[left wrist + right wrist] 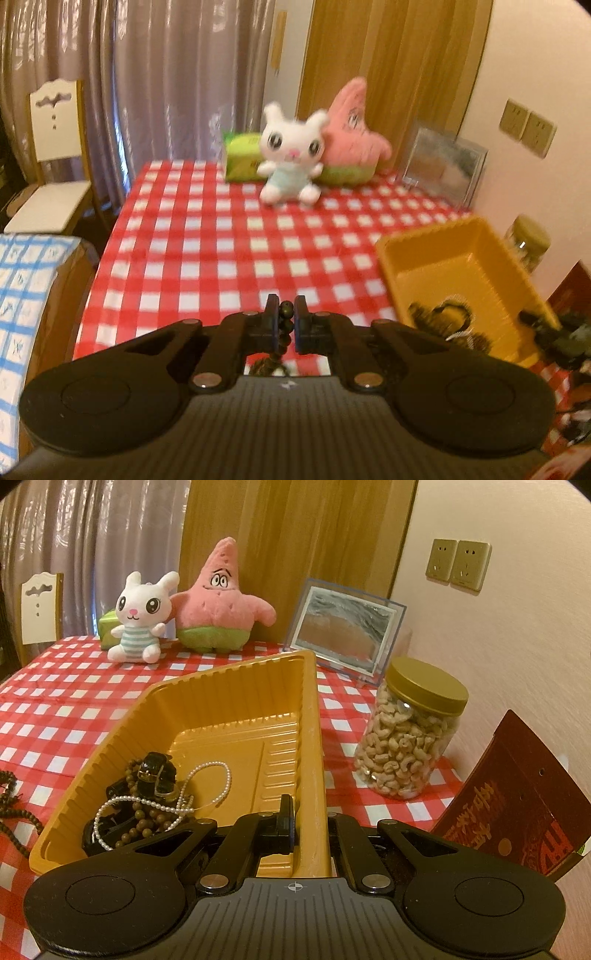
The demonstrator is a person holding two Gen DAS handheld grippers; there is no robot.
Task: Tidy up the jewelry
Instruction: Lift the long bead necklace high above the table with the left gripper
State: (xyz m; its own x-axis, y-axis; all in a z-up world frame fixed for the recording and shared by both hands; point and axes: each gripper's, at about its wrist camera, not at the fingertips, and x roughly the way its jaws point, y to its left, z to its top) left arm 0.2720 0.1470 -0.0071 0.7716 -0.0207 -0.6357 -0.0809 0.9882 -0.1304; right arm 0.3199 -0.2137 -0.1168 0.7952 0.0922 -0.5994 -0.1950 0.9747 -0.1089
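the table [207, 236] is covered in red check. the yellow tray [229, 701] is pinned by its near wall in the closed right gripper [308, 827], probably to steady it. a pearl strand [207, 775] is already inside. a dark bead string [286, 325] is clamped in the left gripper [286, 321], lifted clear, likely bound for the tray.

A lived-in home, likely a dining corner: a table under a red-checked cloth [221, 664], a white dining chair [55, 147] and long curtains [166, 74]. Plush toys [221, 602], a framed picture [343, 627] and a cashew jar [410, 738] sit on it
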